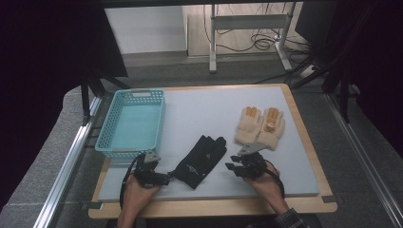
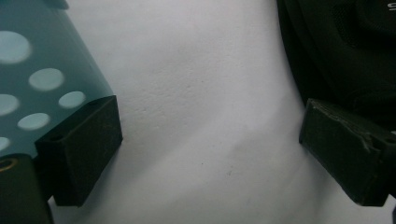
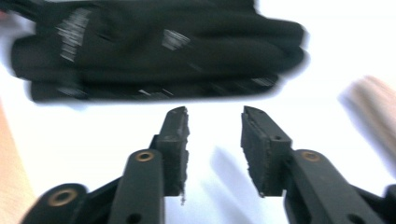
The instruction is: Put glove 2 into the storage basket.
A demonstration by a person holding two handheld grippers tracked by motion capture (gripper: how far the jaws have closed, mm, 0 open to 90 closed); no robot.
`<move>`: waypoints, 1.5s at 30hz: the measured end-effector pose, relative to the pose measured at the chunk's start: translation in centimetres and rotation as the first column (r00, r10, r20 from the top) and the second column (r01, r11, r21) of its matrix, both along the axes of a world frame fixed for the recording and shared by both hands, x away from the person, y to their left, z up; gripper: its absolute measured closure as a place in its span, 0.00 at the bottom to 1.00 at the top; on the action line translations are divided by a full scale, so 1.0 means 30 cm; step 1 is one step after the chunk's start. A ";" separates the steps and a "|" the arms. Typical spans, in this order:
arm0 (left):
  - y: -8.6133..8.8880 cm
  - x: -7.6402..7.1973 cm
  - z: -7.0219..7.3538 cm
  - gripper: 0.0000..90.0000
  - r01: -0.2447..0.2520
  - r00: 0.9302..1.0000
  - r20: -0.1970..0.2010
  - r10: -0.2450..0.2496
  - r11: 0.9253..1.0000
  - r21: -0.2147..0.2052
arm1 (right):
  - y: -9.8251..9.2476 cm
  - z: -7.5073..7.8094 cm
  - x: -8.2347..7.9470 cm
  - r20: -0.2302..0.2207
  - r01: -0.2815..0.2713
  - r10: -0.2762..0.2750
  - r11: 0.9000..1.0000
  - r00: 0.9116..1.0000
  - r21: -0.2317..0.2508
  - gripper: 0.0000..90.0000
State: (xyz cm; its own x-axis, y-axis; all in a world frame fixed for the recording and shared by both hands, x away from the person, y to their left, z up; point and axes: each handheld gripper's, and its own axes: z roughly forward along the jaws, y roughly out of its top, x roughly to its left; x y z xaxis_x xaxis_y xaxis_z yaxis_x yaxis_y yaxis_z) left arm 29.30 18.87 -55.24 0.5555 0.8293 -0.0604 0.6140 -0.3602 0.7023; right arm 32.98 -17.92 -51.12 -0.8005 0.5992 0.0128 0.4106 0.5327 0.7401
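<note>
A pair of black gloves (image 1: pixel 202 159) lies stacked on the grey mat, fingers pointing away and to the right. My left gripper (image 1: pixel 165 177) sits at the gloves' cuff end and is open. In the left gripper view (image 2: pixel 210 154) bare mat lies between the wide jaws, and the black gloves (image 2: pixel 345 56) are just beyond the right-hand jaw. My right gripper (image 1: pixel 231 163) is to the right of the black gloves and points left at them. In the right gripper view (image 3: pixel 215 114) its jaws stand apart with nothing between them, a short way from the blurred black gloves (image 3: pixel 154 51).
A teal perforated basket (image 1: pixel 105 128) stands at the table's left, its wall (image 2: pixel 42 79) close behind my left jaw. A pair of beige gloves (image 1: pixel 260 126) with orange fingertips lies at the right, just beyond my right gripper, and is blurred in the right gripper view (image 3: pixel 373 107).
</note>
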 end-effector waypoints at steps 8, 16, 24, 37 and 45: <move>0.000 0.000 0.000 0.07 0.000 1.000 0.001 0.000 1.000 0.000 | -0.165 -0.039 0.022 0.008 0.152 -0.152 0.988 0.988 -0.023 0.41; 0.002 -0.001 0.000 0.07 -0.001 1.000 -0.001 0.001 1.000 -0.005 | -0.209 -0.068 0.025 0.038 0.187 -0.185 0.981 0.982 -0.044 0.25; 0.012 -0.007 0.002 0.06 0.021 1.000 -0.003 -0.021 1.000 -0.020 | -0.204 -0.072 0.025 0.043 0.218 -0.216 0.974 0.975 -0.055 0.18; 0.039 -0.059 0.040 0.05 0.040 0.999 -0.023 -0.042 0.996 -0.078 | -0.205 -0.072 0.024 0.044 0.218 -0.216 0.974 0.975 -0.054 0.18; -0.050 -0.070 0.096 0.02 0.089 0.996 -0.015 -0.091 0.991 -0.098 | -0.205 -0.072 0.024 0.046 0.218 -0.216 0.974 0.975 -0.054 0.18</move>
State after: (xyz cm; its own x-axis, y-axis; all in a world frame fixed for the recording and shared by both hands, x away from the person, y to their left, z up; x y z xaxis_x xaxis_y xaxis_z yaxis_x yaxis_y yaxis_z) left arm 27.22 17.35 -52.36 0.6257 0.7656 -0.1494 0.5961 -0.3457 0.7247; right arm 33.70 -24.06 -53.29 -0.6502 0.7576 -0.0563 0.4926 0.4769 0.7279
